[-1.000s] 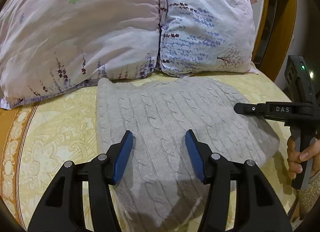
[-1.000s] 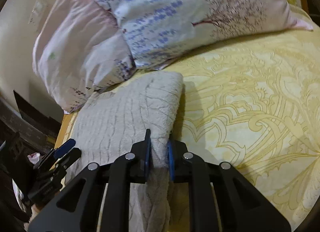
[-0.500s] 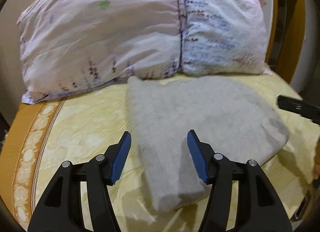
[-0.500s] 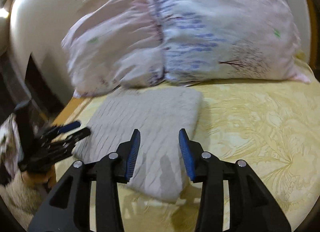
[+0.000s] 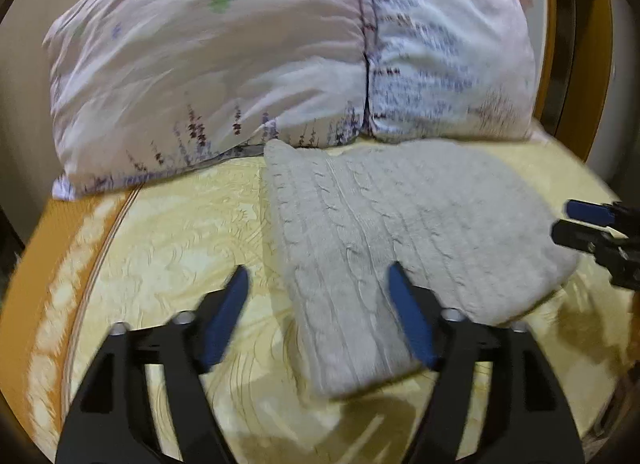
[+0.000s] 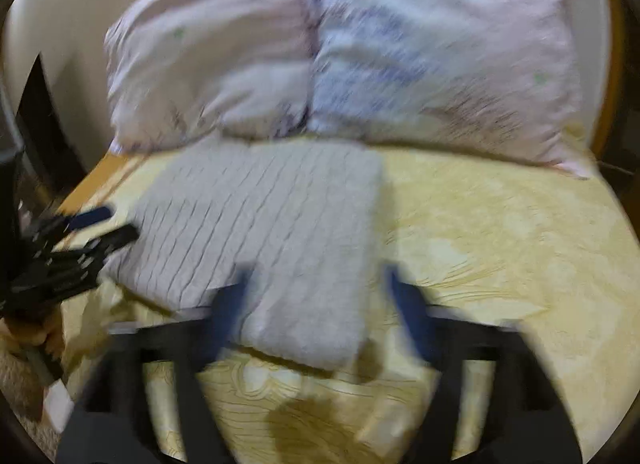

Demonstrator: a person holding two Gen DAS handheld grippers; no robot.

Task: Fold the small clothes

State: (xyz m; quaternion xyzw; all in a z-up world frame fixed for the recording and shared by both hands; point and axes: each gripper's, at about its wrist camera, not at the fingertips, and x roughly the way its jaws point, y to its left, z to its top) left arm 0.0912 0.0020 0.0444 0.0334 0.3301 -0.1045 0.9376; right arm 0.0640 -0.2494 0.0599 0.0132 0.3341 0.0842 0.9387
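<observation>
A grey cable-knit sweater (image 5: 400,232) lies folded into a flat rectangle on the yellow patterned bedspread (image 5: 172,248), its far edge against the pillows. It also shows in the right wrist view (image 6: 272,232). My left gripper (image 5: 318,284) is open and empty, held above the sweater's near left corner. My right gripper (image 6: 316,288) is open and empty above the sweater's near right corner; this view is blurred. Each gripper shows in the other's view, the right one (image 5: 588,227) at the sweater's right edge, the left one (image 6: 96,227) at its left edge.
Two floral pillows, one pinkish white (image 5: 208,75) and one bluish (image 5: 448,63), stand at the head of the bed. An orange band (image 5: 44,272) runs along the bedspread's left side. A wooden headboard (image 5: 596,63) rises at the right.
My right gripper has let go of the sweater's edge and opened wide. Both grippers have pulled back and up from the sweater, which now lies flat and folded.
</observation>
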